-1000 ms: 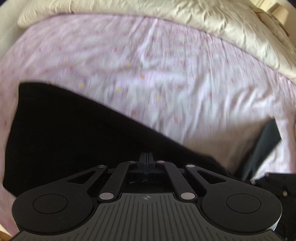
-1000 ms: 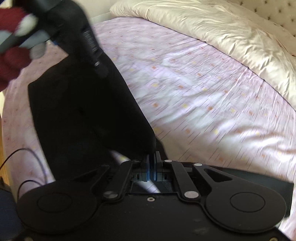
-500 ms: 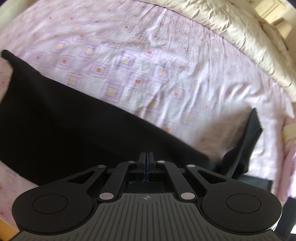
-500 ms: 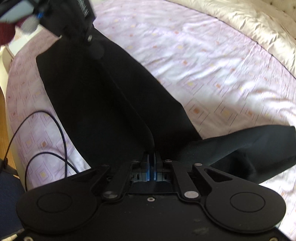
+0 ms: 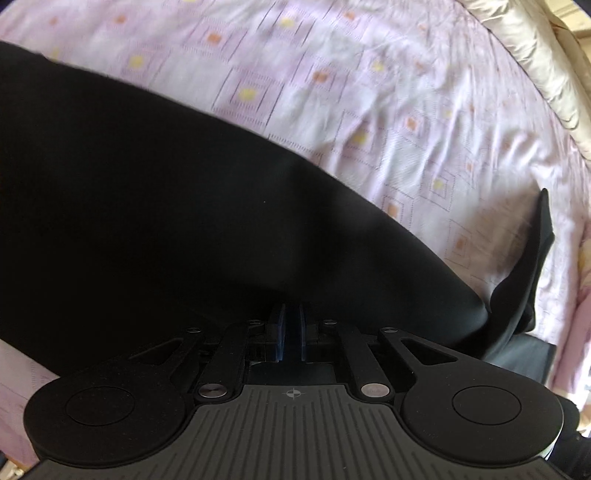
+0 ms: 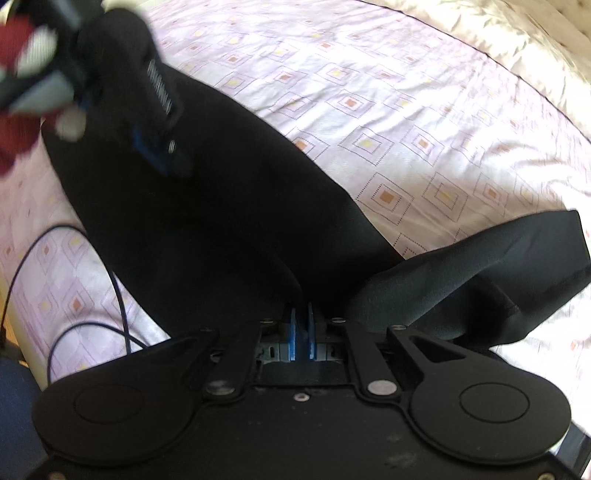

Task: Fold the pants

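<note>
Black pants (image 5: 177,206) lie spread on the pink patterned bedsheet (image 5: 369,92), one leg end flopped out to the right. Left gripper (image 5: 291,314) and right gripper (image 6: 302,317) each pinch the pants' near edge, jaws just easing apart, fabric still between the pads. Cream duvet (image 6: 498,33) bunched beyond the pants, dark cable (image 6: 92,280) to their left; pants hide the sheet underneath.

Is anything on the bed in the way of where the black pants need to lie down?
Nothing visible. Both the left gripper and right gripper pinch the pants, and the pink sheet beyond is bare. A thin cable lies beside the pants, near the bed's edge.
</note>
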